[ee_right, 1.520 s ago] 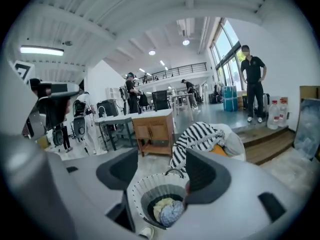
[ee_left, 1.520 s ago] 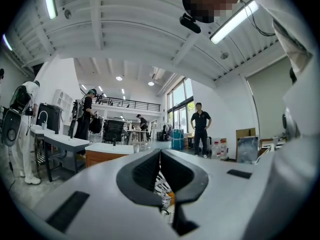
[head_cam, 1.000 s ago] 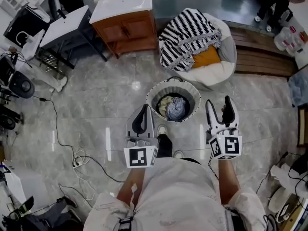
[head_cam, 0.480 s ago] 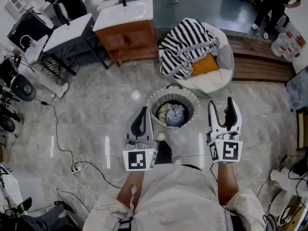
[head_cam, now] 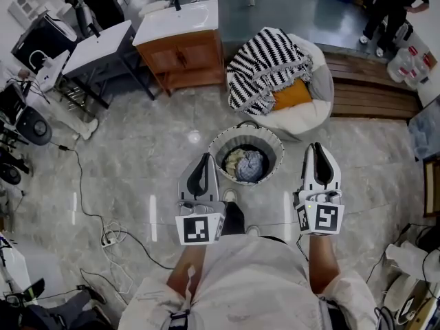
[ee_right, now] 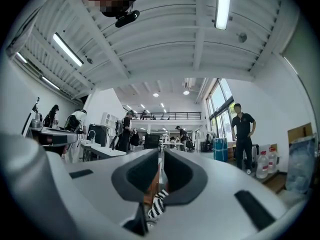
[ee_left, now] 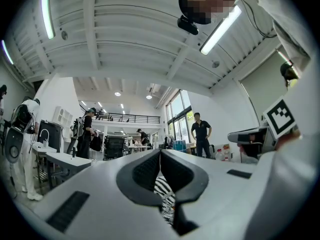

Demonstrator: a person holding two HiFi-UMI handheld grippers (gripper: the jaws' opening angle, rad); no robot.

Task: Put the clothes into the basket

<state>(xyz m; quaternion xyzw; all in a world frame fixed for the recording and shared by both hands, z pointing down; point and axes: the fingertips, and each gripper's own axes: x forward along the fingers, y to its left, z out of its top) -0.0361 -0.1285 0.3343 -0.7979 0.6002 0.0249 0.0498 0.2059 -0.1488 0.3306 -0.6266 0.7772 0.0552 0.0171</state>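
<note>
A round grey basket (head_cam: 215, 145) stands on the marble floor just ahead of my feet, with a heap of crumpled clothes (head_cam: 246, 162) inside. My left gripper (head_cam: 203, 156) hangs to the basket's left, shut and empty, pointing level across the room (ee_left: 160, 152). On the basket's right is my right gripper (head_cam: 319, 147), whose jaws are closing with nothing between them; the right gripper view shows only a thin gap at the tips (ee_right: 161, 152). A black-and-white striped cloth (head_cam: 268, 55) lies over a white beanbag (head_cam: 318, 108) beyond the basket, and it shows between the jaws low in both gripper views.
An orange cushion (head_cam: 293, 92) sits on the beanbag. A wooden cabinet with a white sink top (head_cam: 180, 38) stands at the back left, beside a grey table (head_cam: 93, 38). Cables (head_cam: 110, 231) trail over the floor at left. Wooden steps (head_cam: 375, 91) run at right. People stand farther off.
The right gripper's jaws have gone from wide apart to nearly together. Both grippers have risen a little beside the basket. The left gripper stays shut.
</note>
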